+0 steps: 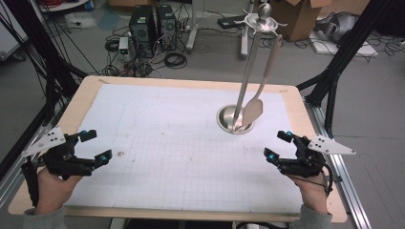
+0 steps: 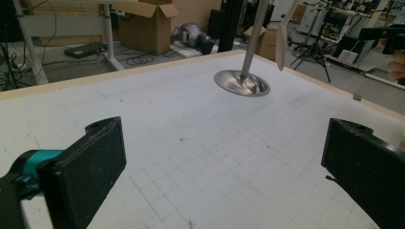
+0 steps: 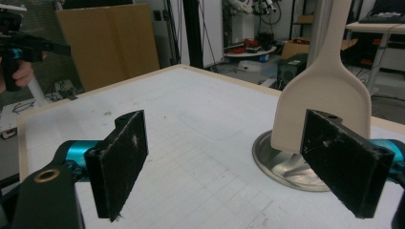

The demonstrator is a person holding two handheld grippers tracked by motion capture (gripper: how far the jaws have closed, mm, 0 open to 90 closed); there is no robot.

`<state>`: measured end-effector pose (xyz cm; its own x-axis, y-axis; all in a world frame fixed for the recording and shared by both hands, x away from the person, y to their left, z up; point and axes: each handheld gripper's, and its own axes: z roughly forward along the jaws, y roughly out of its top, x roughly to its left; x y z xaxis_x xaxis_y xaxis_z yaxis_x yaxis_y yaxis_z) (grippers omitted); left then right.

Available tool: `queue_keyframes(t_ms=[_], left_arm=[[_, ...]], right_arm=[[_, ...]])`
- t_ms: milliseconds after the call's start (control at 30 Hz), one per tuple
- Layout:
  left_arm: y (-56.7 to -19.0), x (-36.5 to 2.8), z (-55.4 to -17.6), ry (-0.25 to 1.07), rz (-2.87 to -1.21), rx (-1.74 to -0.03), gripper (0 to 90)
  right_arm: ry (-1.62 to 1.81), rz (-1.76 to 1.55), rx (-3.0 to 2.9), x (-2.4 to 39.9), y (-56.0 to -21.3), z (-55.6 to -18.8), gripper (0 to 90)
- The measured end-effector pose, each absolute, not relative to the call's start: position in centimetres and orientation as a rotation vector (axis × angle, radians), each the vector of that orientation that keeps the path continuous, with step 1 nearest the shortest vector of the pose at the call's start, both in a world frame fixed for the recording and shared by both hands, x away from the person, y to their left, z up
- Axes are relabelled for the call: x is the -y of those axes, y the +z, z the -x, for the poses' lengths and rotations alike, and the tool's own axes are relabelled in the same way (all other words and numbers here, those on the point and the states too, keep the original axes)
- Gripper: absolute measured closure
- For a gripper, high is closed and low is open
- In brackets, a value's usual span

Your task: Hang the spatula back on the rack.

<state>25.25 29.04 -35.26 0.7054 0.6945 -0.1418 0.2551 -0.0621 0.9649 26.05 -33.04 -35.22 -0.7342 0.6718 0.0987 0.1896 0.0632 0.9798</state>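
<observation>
both pairs of jaws stand wide apart, empty: the left gripper (image 1: 93, 145) and right gripper (image 1: 278, 144) hover near the table's (image 1: 90, 88) side edges. the beige spatula (image 1: 260, 90) hangs from the metal stand (image 1: 235, 119) far right; probably light, stiff plastic, best pinched along its handle.

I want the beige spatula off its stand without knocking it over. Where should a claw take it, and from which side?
Probably the spatula handle, midway up, taken by the right claw from the table's right side. The handle is narrow and hangs free of the stand's pole, while the wide blade sits low over the round base, leaving little room there.
</observation>
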Motion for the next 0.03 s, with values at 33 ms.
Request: queue_keyframes(t_ms=[33], left_arm=[[-35.24,-29.05,-25.24,0.429,-1.638,-0.782,1.7]], right_arm=[[1.718,-0.867,-1.956,33.05,-35.17,-26.01,15.9]])
